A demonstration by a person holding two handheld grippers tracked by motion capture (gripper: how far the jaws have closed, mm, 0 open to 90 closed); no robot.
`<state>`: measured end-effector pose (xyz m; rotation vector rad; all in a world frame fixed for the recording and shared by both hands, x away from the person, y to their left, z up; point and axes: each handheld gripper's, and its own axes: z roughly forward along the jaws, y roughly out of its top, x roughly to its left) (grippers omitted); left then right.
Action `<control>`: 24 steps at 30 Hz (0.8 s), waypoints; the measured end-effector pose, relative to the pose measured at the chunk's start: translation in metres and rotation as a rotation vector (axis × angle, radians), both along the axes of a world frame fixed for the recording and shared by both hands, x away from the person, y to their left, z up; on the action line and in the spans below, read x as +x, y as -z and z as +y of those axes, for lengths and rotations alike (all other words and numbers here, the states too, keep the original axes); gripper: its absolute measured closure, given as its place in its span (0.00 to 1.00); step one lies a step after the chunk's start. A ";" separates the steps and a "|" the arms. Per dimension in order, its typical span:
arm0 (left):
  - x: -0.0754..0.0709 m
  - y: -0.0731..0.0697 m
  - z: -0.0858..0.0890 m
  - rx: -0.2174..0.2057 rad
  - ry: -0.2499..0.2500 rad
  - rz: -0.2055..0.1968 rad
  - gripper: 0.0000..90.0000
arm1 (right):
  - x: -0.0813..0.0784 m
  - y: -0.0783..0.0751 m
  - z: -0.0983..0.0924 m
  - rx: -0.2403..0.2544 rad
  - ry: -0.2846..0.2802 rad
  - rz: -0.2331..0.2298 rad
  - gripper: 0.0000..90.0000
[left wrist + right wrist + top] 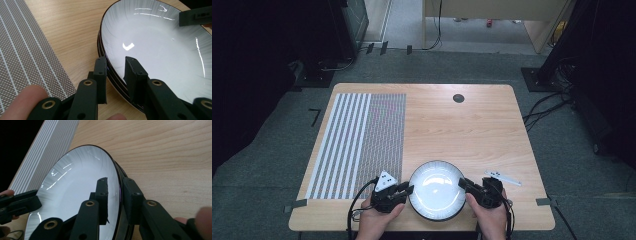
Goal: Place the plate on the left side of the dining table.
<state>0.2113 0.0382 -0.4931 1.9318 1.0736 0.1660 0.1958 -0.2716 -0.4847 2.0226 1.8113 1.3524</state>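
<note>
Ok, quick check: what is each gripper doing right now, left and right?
Left gripper: jaws astride the near-left rim of the white, dark-rimmed round plate; a firm clamp cannot be told.
Right gripper: jaws astride the plate's opposite rim; grip likewise unclear.

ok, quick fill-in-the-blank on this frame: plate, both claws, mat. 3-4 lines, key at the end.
1. The left claw and right claw each straddle the rim of the white ____.
2. The plate sits on a table made of ____.
3. The striped mat lies to the plate's ____ in the high view.
4. The small white strip lies on the table beside the ____ claw.

Missing words: plate; wood; left; right
</note>
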 end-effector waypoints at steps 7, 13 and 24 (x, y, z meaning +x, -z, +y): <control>0.000 0.000 -0.001 0.002 -0.011 -0.006 0.80 | 0.004 0.002 -0.001 -0.009 0.002 0.000 0.96; 0.004 0.000 0.000 -0.027 -0.005 0.018 0.77 | 0.007 0.010 -0.010 0.120 -0.002 0.032 0.96; 0.007 -0.005 0.009 -0.066 -0.010 0.031 0.80 | 0.008 0.015 -0.012 0.196 -0.011 0.021 0.95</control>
